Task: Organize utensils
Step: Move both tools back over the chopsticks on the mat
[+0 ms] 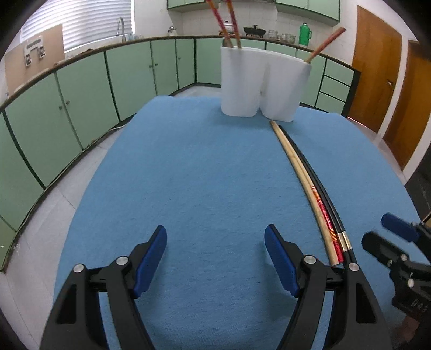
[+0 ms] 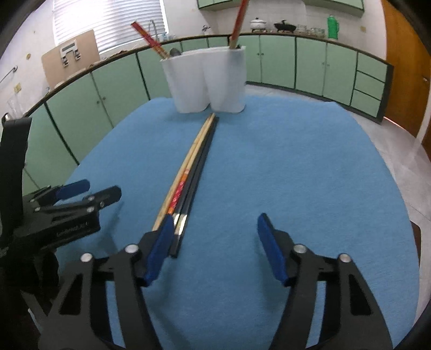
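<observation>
A white two-compartment holder (image 1: 262, 83) (image 2: 207, 79) stands at the far end of the blue mat (image 1: 202, 188) (image 2: 296, 175), with red-ended chopsticks (image 1: 223, 21) (image 2: 238, 24) sticking out of it. A bundle of wooden chopsticks (image 1: 299, 172) (image 2: 188, 161) and black chopsticks (image 1: 320, 185) (image 2: 198, 172) lies flat on the mat, tips toward the holder. My left gripper (image 1: 215, 255) is open and empty, left of the bundle. My right gripper (image 2: 212, 242) is open and empty; its left finger (image 2: 159, 247) is beside the bundle's near ends.
Green kitchen cabinets (image 1: 80, 91) run around the room behind the table. Wooden doors (image 1: 377, 75) stand at the right. A green flask (image 1: 304, 33) and pots sit on the far counter. Each gripper shows in the other's view, the right one (image 1: 396, 242) and the left one (image 2: 70, 204).
</observation>
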